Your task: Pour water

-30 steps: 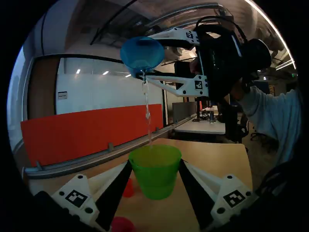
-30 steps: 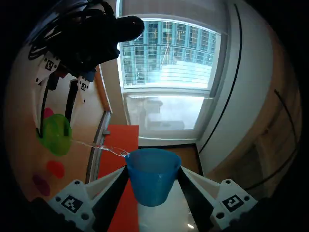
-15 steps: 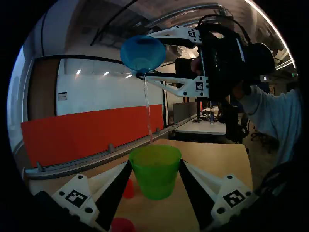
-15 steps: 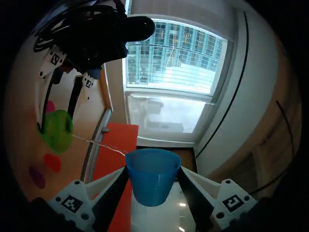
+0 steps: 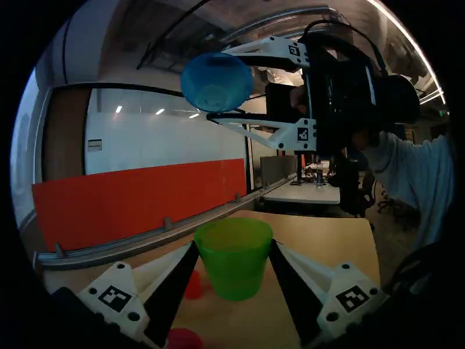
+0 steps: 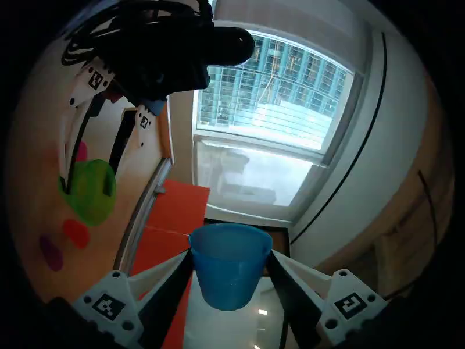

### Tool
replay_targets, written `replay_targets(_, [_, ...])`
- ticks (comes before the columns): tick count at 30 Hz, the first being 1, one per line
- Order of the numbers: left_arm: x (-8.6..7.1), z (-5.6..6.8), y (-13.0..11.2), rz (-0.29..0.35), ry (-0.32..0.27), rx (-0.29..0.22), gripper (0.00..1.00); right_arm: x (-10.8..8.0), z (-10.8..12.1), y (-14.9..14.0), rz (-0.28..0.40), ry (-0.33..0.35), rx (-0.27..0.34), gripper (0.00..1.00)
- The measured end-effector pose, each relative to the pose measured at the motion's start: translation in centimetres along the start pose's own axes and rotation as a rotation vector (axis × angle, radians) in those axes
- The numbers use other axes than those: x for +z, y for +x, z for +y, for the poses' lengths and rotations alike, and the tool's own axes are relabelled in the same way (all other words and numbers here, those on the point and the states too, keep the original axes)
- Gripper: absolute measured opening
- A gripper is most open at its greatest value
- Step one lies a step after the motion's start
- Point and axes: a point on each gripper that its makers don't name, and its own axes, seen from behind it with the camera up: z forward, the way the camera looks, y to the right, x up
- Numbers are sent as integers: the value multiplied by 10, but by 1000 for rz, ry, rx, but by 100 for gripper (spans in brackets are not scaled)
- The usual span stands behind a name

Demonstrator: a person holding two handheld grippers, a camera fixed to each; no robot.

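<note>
Left claw [image 5: 233,247]: both fingers pressed against the sides of the green cup [image 5: 233,270], pinching it just below the rim. The cup is upright over the pale wooden table [image 5: 325,238]. I cannot tell whether its base touches the tabletop.

Contents, green cup: the wall is translucent. In the left gripper view the rim sits near eye level and the inside is hidden. In the right gripper view the cup is small, far to the left and seen from its mouth side. No water level can be read in either view.

Right claw [image 6: 231,262]: fingers closed on either side of the blue cup [image 6: 229,279], pinching it between them.

In the left gripper view the blue cup hangs high, almost directly above the green one and well apart from it. It is tipped onto its side with the mouth turned towards my left claw. The inner wall shows as smooth blue, and I cannot tell whether any water is in it.

A light sleeve [image 5: 407,174] runs off behind the right claw.

Two small things lie on the table just left of the green cup, a red one [image 5: 193,285] and a pinkish one [image 5: 183,337]. Both are too blurred to identify.
</note>
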Motion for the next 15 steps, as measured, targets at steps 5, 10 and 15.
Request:
replay_targets(5, [-1, 0, 1, 3, 0, 2, 86, -1, 0, -1, 0, 0, 35, 89])
replay_targets(10, [-1, -1, 2, 3, 4, 5, 86, -2, 1, -2, 5, -2, 132, 89])
replay_targets(15, [-2, -1, 3, 4, 6, 7, 86, -4, -2, -4, 7, 6, 267, 89])
